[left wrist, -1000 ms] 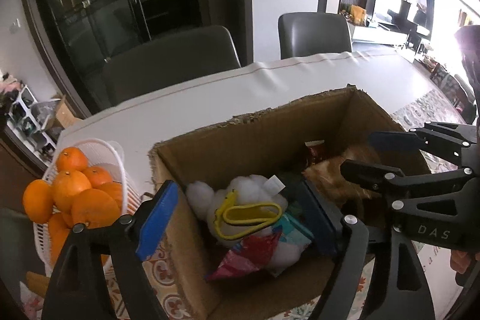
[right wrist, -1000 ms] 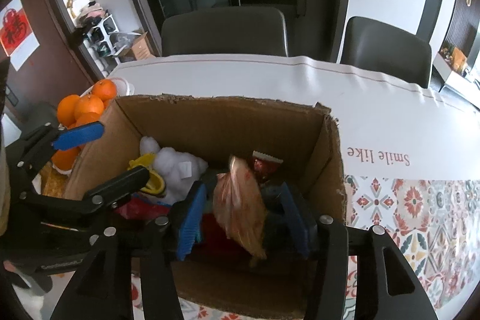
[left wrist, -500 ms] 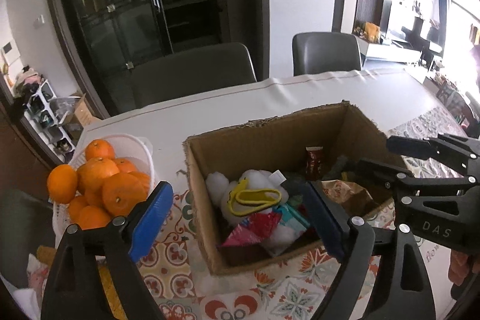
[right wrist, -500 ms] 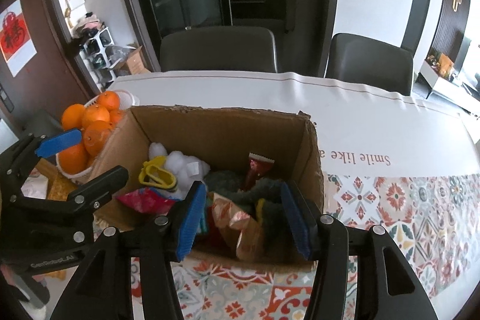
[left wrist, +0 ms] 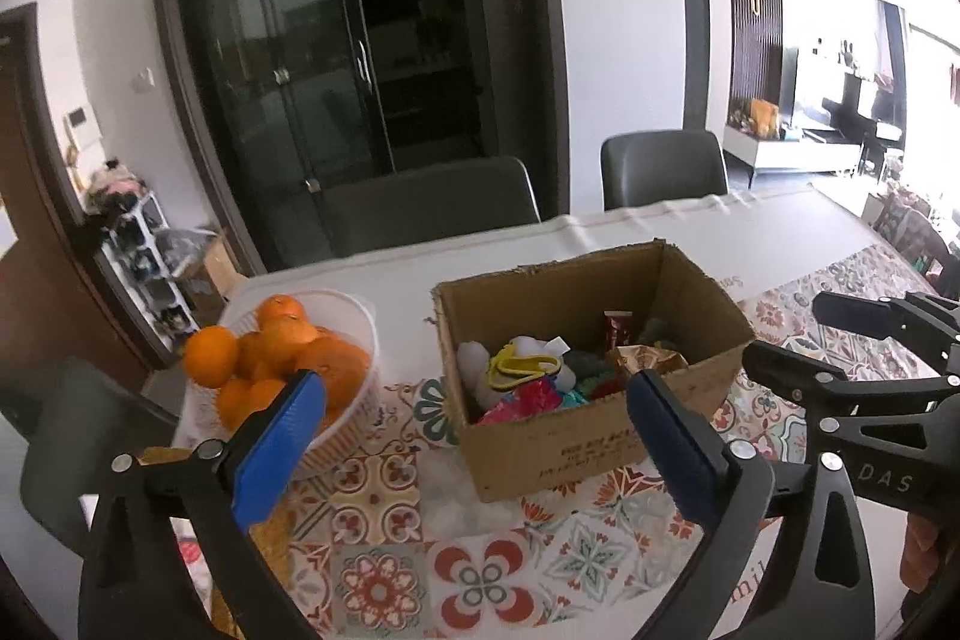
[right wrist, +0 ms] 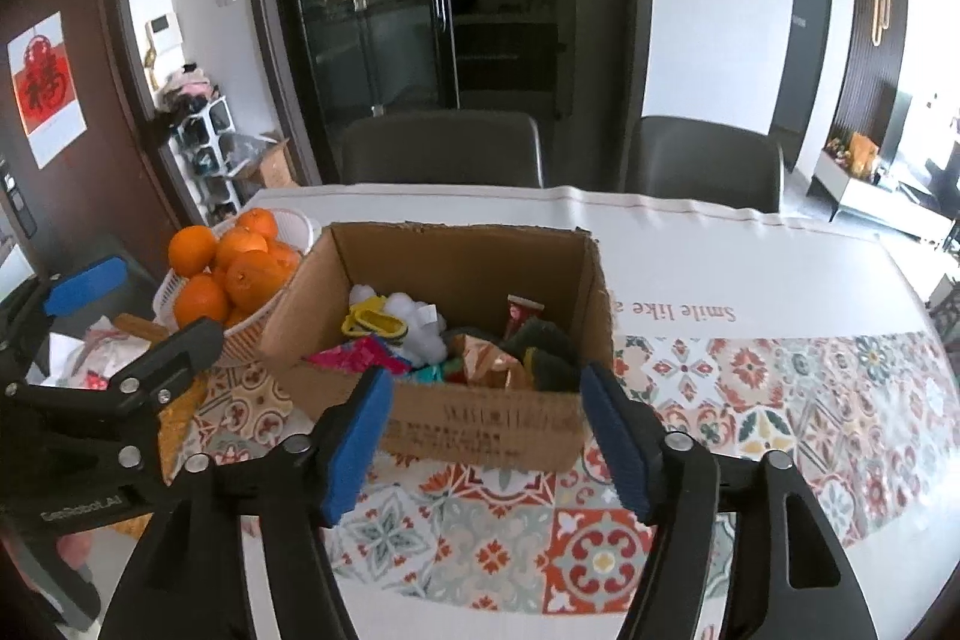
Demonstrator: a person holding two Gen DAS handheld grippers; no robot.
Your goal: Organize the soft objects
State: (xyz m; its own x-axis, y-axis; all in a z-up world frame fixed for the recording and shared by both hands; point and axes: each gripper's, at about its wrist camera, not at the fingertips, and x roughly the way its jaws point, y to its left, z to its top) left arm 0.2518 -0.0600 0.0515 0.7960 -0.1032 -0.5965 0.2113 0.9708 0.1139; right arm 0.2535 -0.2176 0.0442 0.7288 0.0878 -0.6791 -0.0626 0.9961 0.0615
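- On the tiled cloth (right wrist: 780, 400): open box (right wrist: 480, 418), flaps up.
- Box holds white plush (right wrist: 414, 322) with yellow loop (right wrist: 372, 321), pink wrapper (right wrist: 348, 358), gold bag (right wrist: 489, 361), red packet (right wrist: 521, 313), dark fuzzy pieces (right wrist: 543, 346).
- Basket (left wrist: 360, 328) just left of box, heaped with oranges (left wrist: 282, 346).
- Left gripper (left wrist: 474, 445): jaws have just been opening, now wide, nothing between.
- Right gripper (right wrist: 489, 442): jaws have just been opening, empty, short of the box.

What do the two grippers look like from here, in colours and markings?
Both are black plastic frames with silver rivets and ribbed blue pads. The left gripper carries pale lettering on its body, seen from the right wrist. The right gripper reads "DAS" in the left wrist view.
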